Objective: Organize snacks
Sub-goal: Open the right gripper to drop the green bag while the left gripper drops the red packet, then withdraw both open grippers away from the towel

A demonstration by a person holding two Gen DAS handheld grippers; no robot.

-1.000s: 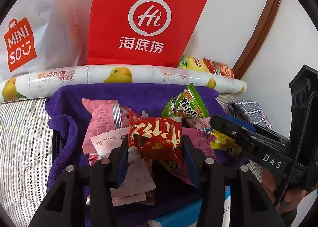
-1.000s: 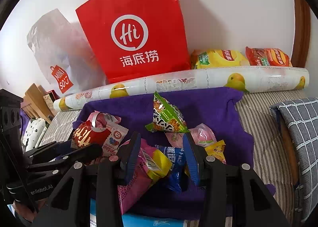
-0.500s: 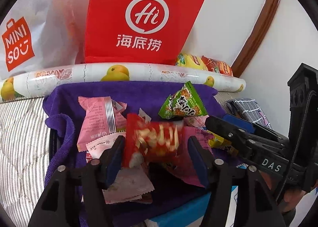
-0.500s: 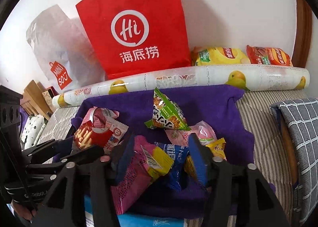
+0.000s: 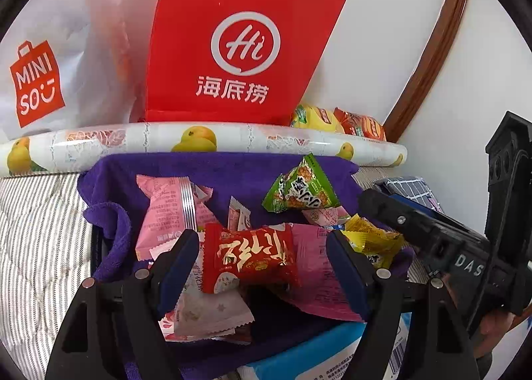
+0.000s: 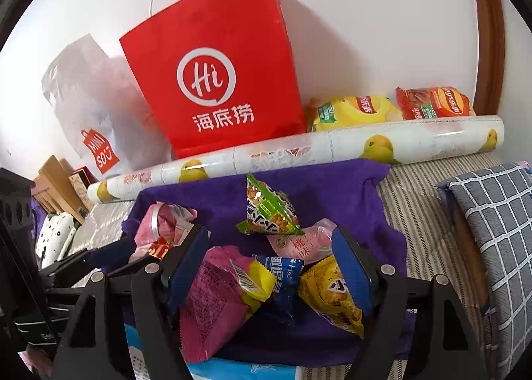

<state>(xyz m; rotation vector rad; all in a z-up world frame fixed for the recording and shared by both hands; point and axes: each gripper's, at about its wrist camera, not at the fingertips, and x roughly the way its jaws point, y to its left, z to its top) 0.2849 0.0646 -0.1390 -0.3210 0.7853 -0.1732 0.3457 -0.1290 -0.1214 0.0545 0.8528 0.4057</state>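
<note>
Red snack pack (image 5: 249,257) sits lower centre of the left wrist view, between the left gripper (image 5: 262,260) pads but clear of both; jaws are opening, nothing gripped. It lies on the purple towel (image 5: 232,170) on top of pale pink wrappers (image 5: 173,213).

Right gripper (image 6: 271,267) same story: jaws opening, with a magenta-and-yellow pack (image 6: 226,290), a blue pack (image 6: 282,277) and a yellow pack (image 6: 329,293) in the gap, pads not pressing on any that I can see.

Further up the towel: green triangular pack (image 6: 269,210) mid-frame, light peach-pink pack (image 6: 302,243) just below it.

Beyond the pile: fruit-print roll (image 6: 299,153) across the towel's far edge, red paper bag (image 6: 216,74) upright behind it against the wall, white Miniso bag (image 6: 96,127) at left, two chip bags (image 6: 389,107) at upper right behind the roll. Striped bed cover (image 6: 429,200) under everything, checked cushion (image 6: 498,213) at right edge.

Progress, my read: snacks are gathered in one heap on the towel, but unsorted, overlapping, mixed types. Chip bags are apart from the heap. No target container filled that I can see. Most of the sorting looks left to do.
</note>
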